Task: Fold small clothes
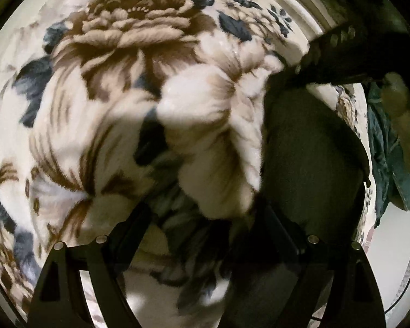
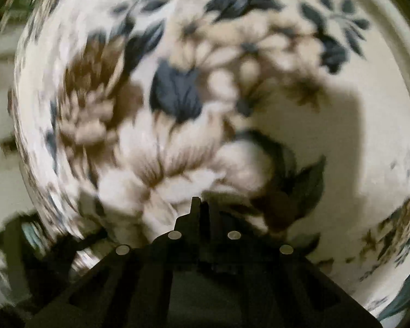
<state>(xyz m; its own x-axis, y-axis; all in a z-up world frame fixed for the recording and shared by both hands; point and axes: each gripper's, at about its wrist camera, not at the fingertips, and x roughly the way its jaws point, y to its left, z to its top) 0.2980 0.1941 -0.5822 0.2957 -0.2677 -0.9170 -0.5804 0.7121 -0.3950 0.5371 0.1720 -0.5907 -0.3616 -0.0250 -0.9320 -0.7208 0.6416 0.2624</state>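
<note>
Black two-finger jaws of the left gripper (image 1: 205, 243) stand wide apart at the bottom of the left wrist view, with nothing pinched between them. Just ahead, a dark, plain garment of soft cloth (image 1: 311, 147) lies on the plush cream blanket with brown flowers and slate-blue leaves (image 1: 117, 63) that covers what seems to be a bed. The garment sits toward the right side of that view, its left border partly overlapped by a raised fold of the blanket.

Across it, the right gripper (image 2: 201, 205) reaches in from the upper right, the person's hand (image 1: 404, 114) behind it. In its own camera the right jaws are pressed together, and no cloth can be made out between them.

My reading is that a fold is about to begin or is between folds: neither tool visibly holds the garment. The next move likely calls for the open left jaws to descend on a near edge or corner of the dark cloth and pinch only that layer, not the blanket pile beneath.

Both views are smeared by motion. The garment's kind, outline and far edge are unclear, a teal cloth (image 1: 385, 147) at the right rim is cut off, and the right view shows the garment not at all.
</note>
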